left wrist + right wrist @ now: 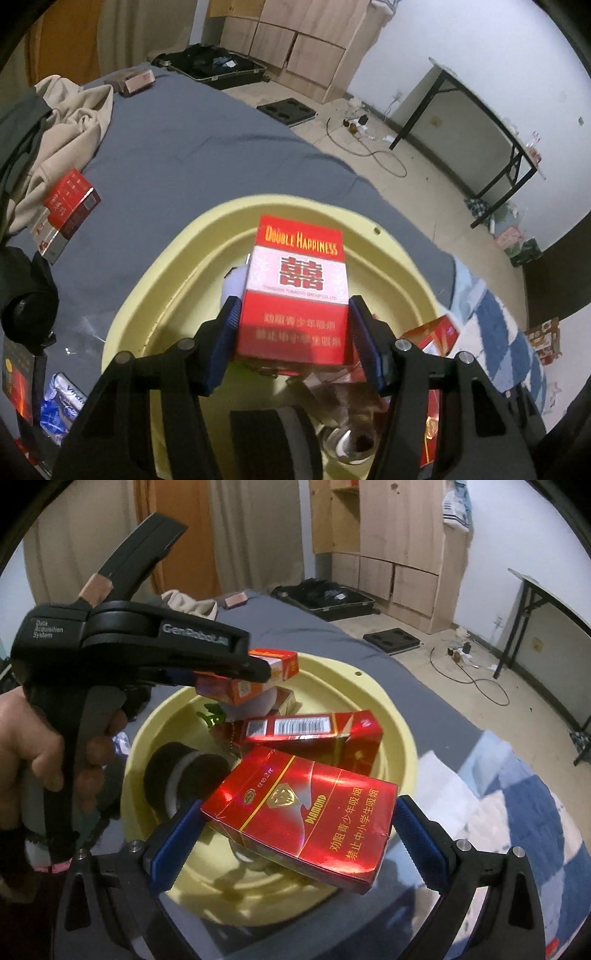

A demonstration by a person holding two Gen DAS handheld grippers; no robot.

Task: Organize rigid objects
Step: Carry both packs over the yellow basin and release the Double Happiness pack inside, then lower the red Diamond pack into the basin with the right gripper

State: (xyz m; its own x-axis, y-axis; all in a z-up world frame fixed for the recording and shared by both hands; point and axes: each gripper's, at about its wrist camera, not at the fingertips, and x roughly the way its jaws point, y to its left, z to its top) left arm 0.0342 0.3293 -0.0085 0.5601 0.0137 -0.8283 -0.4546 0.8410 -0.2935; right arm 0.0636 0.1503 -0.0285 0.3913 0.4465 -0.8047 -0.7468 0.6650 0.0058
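"Double Happiness" pack (295, 291); "Diamond" pack (306, 819).

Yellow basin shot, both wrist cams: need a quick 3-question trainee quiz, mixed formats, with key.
1. True or false: the left gripper holds a Double Happiness pack above the yellow basin.
2. Which brand is printed on the pack between the right gripper's pads? A) Diamond B) Double Happiness C) no print
3. Fill in: the basin sits on a ____-coloured bedsheet.

Key: 1 true; 2 A; 3 grey
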